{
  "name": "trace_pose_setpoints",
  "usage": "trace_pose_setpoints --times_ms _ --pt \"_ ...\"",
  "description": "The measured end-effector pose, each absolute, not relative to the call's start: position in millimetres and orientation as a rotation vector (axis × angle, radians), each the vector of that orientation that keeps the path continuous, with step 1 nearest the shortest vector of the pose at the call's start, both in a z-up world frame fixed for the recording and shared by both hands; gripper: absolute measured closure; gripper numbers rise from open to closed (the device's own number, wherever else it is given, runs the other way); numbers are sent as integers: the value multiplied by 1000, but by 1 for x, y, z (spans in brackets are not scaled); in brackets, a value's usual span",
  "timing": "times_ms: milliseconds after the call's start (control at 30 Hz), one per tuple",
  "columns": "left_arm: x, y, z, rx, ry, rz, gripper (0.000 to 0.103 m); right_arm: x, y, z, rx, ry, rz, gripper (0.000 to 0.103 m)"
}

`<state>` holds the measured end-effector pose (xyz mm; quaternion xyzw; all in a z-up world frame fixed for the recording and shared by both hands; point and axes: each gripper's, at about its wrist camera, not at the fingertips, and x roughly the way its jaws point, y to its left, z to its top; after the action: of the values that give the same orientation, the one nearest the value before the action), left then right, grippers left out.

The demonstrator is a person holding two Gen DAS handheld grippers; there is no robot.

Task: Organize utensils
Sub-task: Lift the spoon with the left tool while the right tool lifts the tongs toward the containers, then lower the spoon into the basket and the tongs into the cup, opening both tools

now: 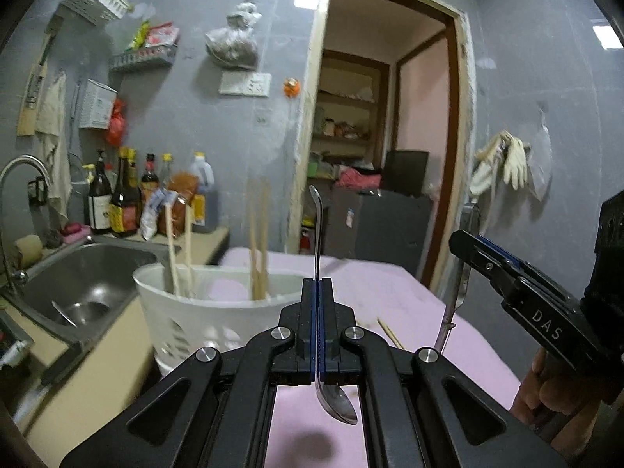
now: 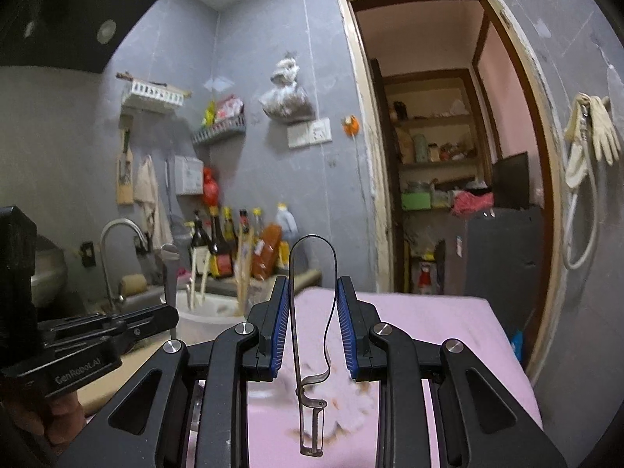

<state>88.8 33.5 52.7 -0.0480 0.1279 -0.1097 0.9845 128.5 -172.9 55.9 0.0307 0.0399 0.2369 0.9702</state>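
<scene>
My left gripper (image 1: 318,286) is shut on a metal spoon (image 1: 337,405), which stands upright with its handle up and its bowl hanging below the pads. A white perforated utensil basket (image 1: 202,323) holding several wooden chopsticks (image 1: 257,249) stands just ahead to the left. My right gripper (image 2: 314,300) is shut on a wire-loop metal peeler (image 2: 312,397), blade end hanging down over the pink tablecloth (image 2: 429,331). The left wrist view also shows the right gripper (image 1: 460,241) with the peeler (image 1: 454,300) at the right. In the right wrist view, the left gripper (image 2: 171,318) and basket (image 2: 210,310) are at the left.
One loose chopstick (image 1: 390,333) lies on the pink cloth (image 1: 390,284). A steel sink (image 1: 78,280) with a tap lies left of the basket, with sauce bottles (image 1: 124,195) behind it. An open doorway (image 1: 382,136) is straight ahead, and a hand (image 1: 546,401) holds the right gripper.
</scene>
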Motion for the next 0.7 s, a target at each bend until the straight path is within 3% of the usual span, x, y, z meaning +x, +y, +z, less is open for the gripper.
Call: trace_pose_setpoints --times_ms 400,700 --pt "117 99 105 -147 164 -33 103 181 -119 114 193 -65 564 81" --pt "151 137 103 -176 177 62 103 206 -85 110 173 -47 594 81"
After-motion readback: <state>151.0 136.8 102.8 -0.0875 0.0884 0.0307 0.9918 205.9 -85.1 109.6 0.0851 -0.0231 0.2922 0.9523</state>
